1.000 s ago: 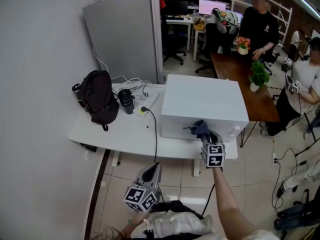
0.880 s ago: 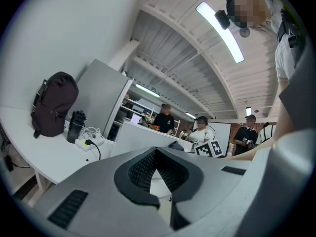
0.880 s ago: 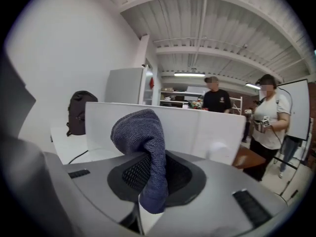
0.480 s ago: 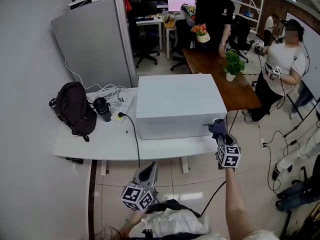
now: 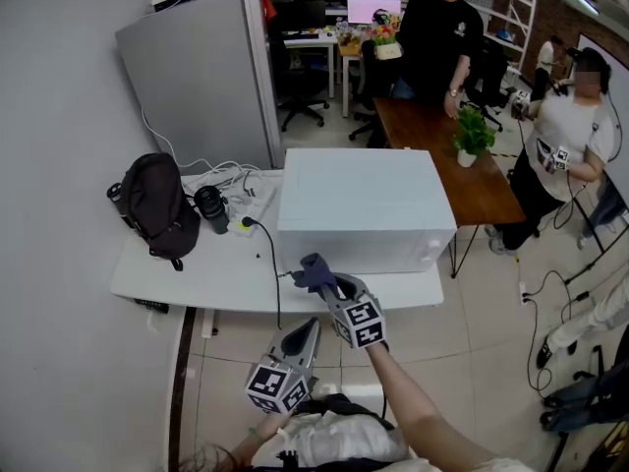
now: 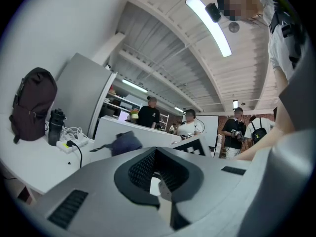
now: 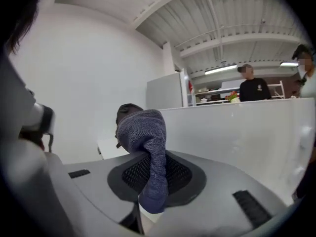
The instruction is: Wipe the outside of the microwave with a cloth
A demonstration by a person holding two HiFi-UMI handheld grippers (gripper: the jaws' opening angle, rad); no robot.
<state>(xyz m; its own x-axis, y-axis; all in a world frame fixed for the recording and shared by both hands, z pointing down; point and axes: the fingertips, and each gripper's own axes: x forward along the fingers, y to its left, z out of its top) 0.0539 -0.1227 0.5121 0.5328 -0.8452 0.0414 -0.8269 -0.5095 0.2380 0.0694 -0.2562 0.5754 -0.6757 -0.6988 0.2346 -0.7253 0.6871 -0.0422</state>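
The white microwave [image 5: 364, 209] stands on the white table [image 5: 187, 273]; it also fills the right of the right gripper view as the microwave [image 7: 247, 132]. My right gripper [image 5: 322, 281] is shut on a blue-grey cloth [image 5: 313, 266], held against the lower left corner of the microwave's front. The cloth [image 7: 145, 132] bulges up out of the right gripper [image 7: 153, 181]. My left gripper [image 5: 298, 342] hangs low near my body, away from the table, its jaws together and holding nothing. From the left gripper [image 6: 157, 177] I see the cloth [image 6: 126, 143] ahead.
A black backpack [image 5: 155, 205], a black flask [image 5: 211, 207] and a power strip with cables [image 5: 246, 222] lie at the table's left. A black cord [image 5: 276, 283] drops over the front edge. A grey partition [image 5: 197, 77] stands behind. People stand by a brown table [image 5: 491, 190] at right.
My right gripper has carried the cloth leftward along the microwave's front, from its right corner to its left corner. The left gripper has stayed low near my body.
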